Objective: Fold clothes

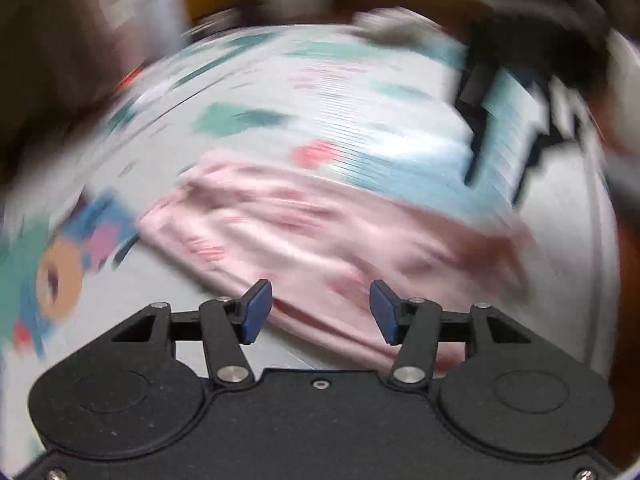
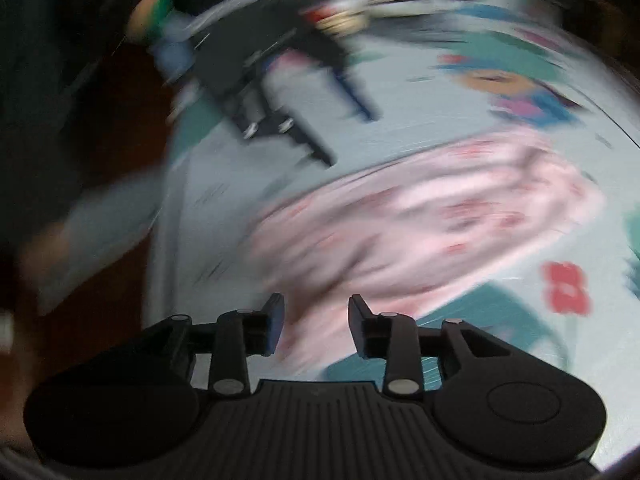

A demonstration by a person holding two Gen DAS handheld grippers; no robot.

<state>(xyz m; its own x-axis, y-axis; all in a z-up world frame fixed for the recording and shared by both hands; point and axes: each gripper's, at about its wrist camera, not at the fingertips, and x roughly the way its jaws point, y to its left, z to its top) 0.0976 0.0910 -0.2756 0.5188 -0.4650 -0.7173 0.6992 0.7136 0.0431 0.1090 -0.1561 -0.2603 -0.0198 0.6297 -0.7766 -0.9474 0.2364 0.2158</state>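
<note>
A pink patterned garment (image 1: 320,236) lies bunched on a pale table cover printed with teal and red shapes (image 1: 248,120). My left gripper (image 1: 321,312) is open and empty, its blue pads just above the garment's near edge. In the right wrist view the same pink garment (image 2: 420,224) lies across the cover, and my right gripper (image 2: 316,326) is open and empty over its near end. The left gripper (image 2: 280,92) shows as a dark blur at the upper left of that view. The right gripper (image 1: 520,80) shows as a dark blur at the upper right of the left wrist view. Both views are motion-blurred.
A cartoon fish print (image 1: 60,272) is on the cover at the left. A red flower print (image 2: 566,288) is at the right. Blurred containers (image 1: 160,12) stand beyond the table's far edge. Dark floor (image 2: 112,120) lies left of the table.
</note>
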